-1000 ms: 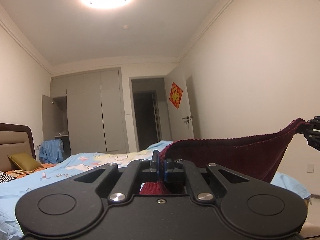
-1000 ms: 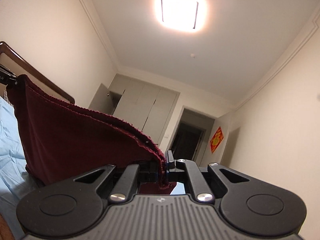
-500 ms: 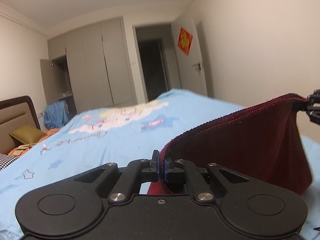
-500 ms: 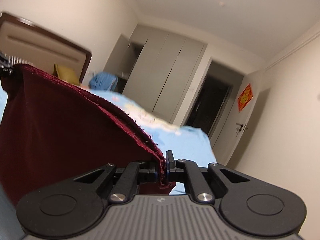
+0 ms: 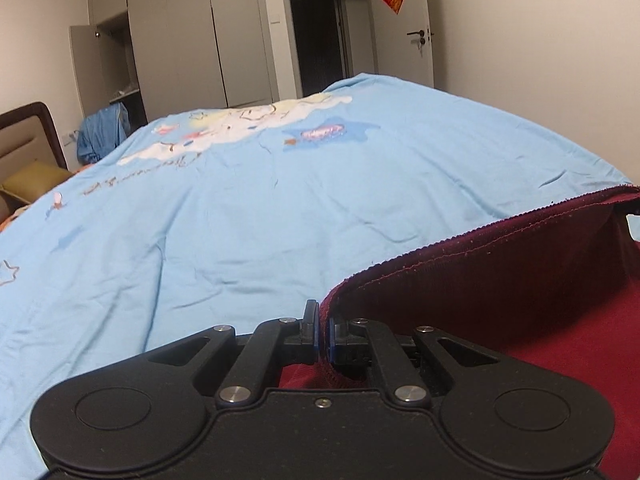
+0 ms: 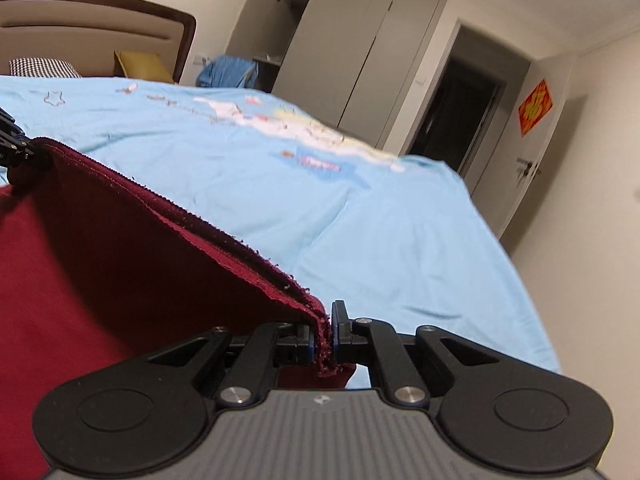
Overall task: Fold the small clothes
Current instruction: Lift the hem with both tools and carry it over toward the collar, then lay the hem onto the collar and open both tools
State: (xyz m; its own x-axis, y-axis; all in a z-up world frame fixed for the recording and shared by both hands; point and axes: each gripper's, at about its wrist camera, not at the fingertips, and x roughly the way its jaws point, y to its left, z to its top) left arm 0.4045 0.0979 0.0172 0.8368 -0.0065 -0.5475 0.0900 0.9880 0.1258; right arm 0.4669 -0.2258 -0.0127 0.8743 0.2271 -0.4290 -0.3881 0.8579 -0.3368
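Observation:
A dark red garment [image 5: 500,300] hangs stretched between both grippers, low over the light blue bed cover [image 5: 280,208]. My left gripper [image 5: 323,334] is shut on its left corner, hem edge pinched between the pads. In the right wrist view the same garment [image 6: 120,260] fills the lower left, and my right gripper [image 6: 325,336] is shut on its right corner. The left gripper's tip [image 6: 14,148] shows at the far left edge there, holding the other end. The garment's lower part is hidden behind the gripper bodies.
The blue bed cover [image 6: 360,208] with cartoon prints spreads ahead. A brown headboard [image 6: 100,20], a checked pillow [image 6: 40,67] and a yellow cushion [image 6: 138,65] lie at the bed's head. Grey wardrobes [image 5: 200,32], a blue cloth heap [image 5: 102,130] and a doorway [image 5: 320,36] stand beyond.
Both grippers have tilted and come down from facing the ceiling toward the bed, carrying the red garment lower. Both stay shut on its corners.

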